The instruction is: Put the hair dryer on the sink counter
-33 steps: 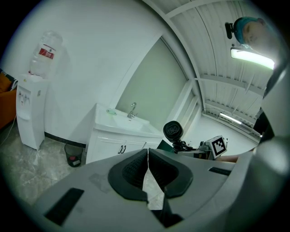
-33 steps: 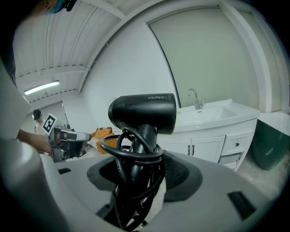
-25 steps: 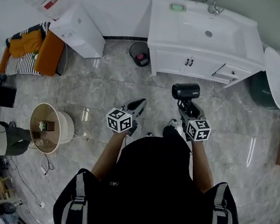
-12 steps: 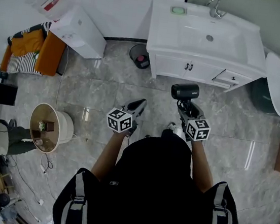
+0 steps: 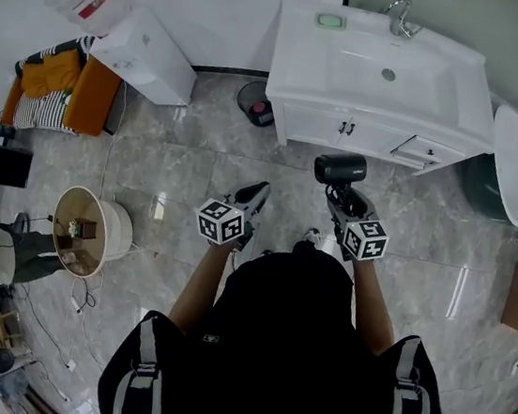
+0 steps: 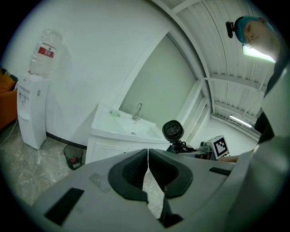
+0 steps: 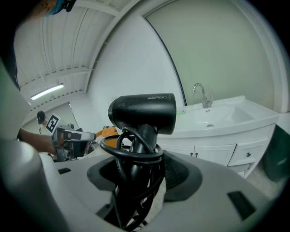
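Hair dryer (image 5: pixel 341 169) held above the floor (image 5: pixel 150 168) | my left gripper (image 5: pixel 259 192): jaws together, empty | my right gripper (image 5: pixel 343 199): clamped on its cord-wrapped handle | sink counter (image 5: pixel 302 60) ahead, well apart | I judge pickup done; approach and set-down remain

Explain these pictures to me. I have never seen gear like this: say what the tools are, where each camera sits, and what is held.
No robot here: a person holds a two-jaw gripper in each hand. One picture looks down from a head camera; the other two look along each gripper. The right gripper is shut on a black hair dryer, its cord looped around it. The left gripper is shut and empty. Ahead stands the white sink counter.
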Demonstrator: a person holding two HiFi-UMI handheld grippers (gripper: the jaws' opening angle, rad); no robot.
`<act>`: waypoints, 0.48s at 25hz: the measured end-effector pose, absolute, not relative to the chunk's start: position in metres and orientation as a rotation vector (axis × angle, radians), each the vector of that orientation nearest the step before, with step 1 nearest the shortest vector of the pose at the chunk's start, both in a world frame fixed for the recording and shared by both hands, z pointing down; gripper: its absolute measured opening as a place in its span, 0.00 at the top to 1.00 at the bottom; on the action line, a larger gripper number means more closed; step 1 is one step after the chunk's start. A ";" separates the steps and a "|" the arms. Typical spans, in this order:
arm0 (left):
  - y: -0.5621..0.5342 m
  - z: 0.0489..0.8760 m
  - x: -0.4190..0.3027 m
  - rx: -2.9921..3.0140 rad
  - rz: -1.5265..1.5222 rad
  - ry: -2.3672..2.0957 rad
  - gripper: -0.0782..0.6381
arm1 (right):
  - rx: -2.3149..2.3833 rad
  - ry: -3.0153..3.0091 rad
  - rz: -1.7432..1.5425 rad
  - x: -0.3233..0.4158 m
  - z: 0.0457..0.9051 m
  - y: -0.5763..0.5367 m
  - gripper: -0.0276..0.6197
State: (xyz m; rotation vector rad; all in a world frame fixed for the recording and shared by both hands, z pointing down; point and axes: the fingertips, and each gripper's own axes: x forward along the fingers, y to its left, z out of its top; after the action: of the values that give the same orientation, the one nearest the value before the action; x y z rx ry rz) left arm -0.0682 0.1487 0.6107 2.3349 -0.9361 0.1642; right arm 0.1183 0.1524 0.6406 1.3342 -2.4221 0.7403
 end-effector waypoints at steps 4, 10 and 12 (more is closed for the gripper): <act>0.146 0.611 -0.060 2.324 0.165 -0.949 0.87 | 1.320 -2.425 0.750 0.128 0.641 0.146 0.50; 0.143 0.614 -0.052 2.302 0.167 -0.981 0.87 | 1.278 -2.439 0.749 0.136 0.643 0.138 0.50; 0.142 0.615 -0.049 2.296 0.167 -0.990 0.87 | 1.261 -2.448 0.747 0.138 0.644 0.134 0.50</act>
State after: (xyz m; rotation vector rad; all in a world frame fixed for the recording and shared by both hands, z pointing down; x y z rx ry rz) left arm -0.0487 0.1415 0.6154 2.2960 -0.9905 0.1674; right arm 0.1379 0.1344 0.6436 1.2607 -2.4480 0.7472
